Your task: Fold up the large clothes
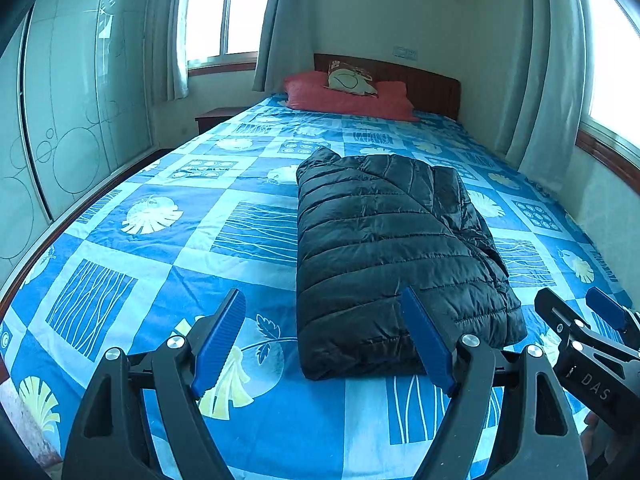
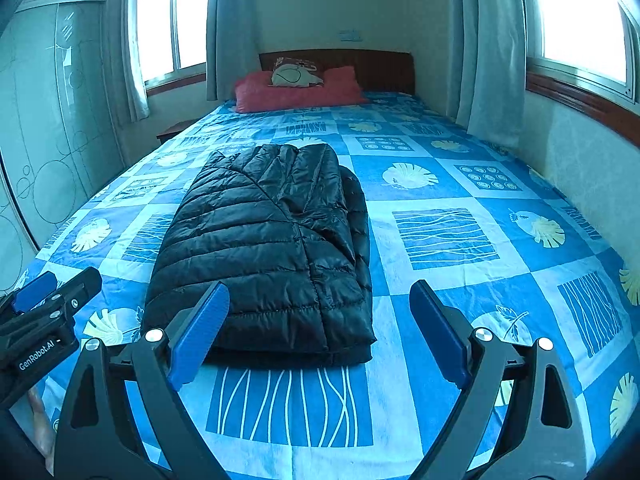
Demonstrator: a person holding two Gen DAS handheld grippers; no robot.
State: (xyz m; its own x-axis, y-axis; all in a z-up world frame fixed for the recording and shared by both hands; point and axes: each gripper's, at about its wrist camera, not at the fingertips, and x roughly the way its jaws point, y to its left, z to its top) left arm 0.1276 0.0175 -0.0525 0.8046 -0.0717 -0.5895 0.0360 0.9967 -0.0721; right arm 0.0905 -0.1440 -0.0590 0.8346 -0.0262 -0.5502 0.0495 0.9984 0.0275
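A black quilted puffer jacket (image 1: 392, 256) (image 2: 268, 248) lies folded into a compact rectangle on the blue patterned bed sheet (image 1: 160, 240) (image 2: 460, 280). My left gripper (image 1: 324, 340) hovers open just short of the jacket's near edge, toward its left corner, with nothing between the blue pads. My right gripper (image 2: 320, 332) also stands open near the jacket's near right corner, its jaws empty. Each gripper shows at the edge of the other's view: the right gripper (image 1: 592, 332) at the right, the left gripper (image 2: 44, 312) at the left.
A red pillow (image 1: 348, 98) with a small patterned cushion (image 1: 352, 80) rests against the wooden headboard (image 1: 432, 84). A mirrored wardrobe (image 1: 72, 100) stands left of the bed. Curtained windows (image 2: 576, 16) line the back and right walls. A small nightstand (image 1: 216, 116) sits by the bed's far left.
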